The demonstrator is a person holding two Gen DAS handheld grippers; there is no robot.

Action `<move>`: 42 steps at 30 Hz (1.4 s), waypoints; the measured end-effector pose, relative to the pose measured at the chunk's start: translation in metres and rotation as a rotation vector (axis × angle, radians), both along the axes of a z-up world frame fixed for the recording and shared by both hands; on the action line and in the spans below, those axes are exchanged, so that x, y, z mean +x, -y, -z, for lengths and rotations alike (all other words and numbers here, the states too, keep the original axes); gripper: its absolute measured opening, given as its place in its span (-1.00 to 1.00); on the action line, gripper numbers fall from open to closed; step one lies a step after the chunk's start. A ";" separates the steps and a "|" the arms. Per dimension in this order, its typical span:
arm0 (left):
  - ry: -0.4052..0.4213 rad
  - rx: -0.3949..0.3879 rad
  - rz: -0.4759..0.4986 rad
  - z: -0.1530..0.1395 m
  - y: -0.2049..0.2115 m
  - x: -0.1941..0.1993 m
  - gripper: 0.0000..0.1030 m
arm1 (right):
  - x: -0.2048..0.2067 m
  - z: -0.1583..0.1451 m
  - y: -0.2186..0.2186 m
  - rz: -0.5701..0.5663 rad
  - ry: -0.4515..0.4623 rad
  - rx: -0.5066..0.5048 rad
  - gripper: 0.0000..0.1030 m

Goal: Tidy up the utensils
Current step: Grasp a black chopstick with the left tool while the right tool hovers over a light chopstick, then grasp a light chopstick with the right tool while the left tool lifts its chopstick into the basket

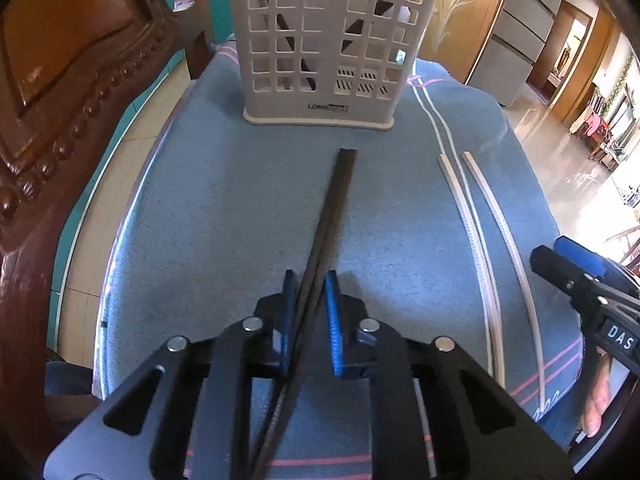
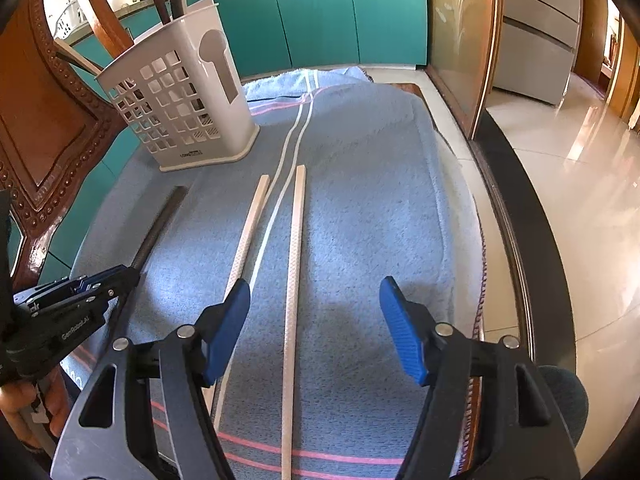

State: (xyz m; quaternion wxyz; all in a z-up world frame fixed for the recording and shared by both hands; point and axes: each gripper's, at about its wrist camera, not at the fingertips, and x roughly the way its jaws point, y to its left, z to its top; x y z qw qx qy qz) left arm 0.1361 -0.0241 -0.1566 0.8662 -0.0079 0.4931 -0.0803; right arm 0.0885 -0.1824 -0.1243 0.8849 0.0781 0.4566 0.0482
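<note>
Item, left gripper [image 1: 312, 320]: blue pads drawn in narrow about the black chopsticks [image 1: 338, 208], a pair lying on the blue towel [image 1: 224, 208] with far tips together and pointing toward the utensil holder [image 1: 320, 44]; the near ends are seen to cross and splay under the tool, and it cannot be told for certain whether both sticks are pinched or only flanked. Item, right gripper [image 2: 316, 328]: jaws spread wide, nothing held, poised low over the pale chopsticks [image 2: 294, 280], of which one stick lies between the pads and the other runs under the left pad. Item, holder: white perforated plastic, upright at the far end of the towel, already containing dark utensils in both compartments. Handling note, given as judgement: the black pair is best closed upon firmly before any lift, so that both sticks are captured together and neither is left behind; the lift should be kept level until the tips are clear of the cloth, then the pair tilted upright and lowered into an open compartment from above. A slack pinch is likely to let one stick swing or drop. The pale pair would be better gathered side by side before being grasped.
</note>
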 end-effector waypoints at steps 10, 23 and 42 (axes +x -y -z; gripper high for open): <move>0.058 -0.123 -0.006 -0.024 -0.004 -0.016 -0.68 | 0.000 0.001 0.001 0.000 -0.008 0.003 0.29; -0.009 -0.042 -0.050 0.003 -0.012 0.017 -0.66 | 0.021 -0.009 -0.009 -0.010 0.030 -0.109 0.28; -0.022 0.095 -0.051 0.000 0.007 0.048 -0.51 | 0.063 0.016 -0.026 -0.008 -0.046 -0.172 -0.45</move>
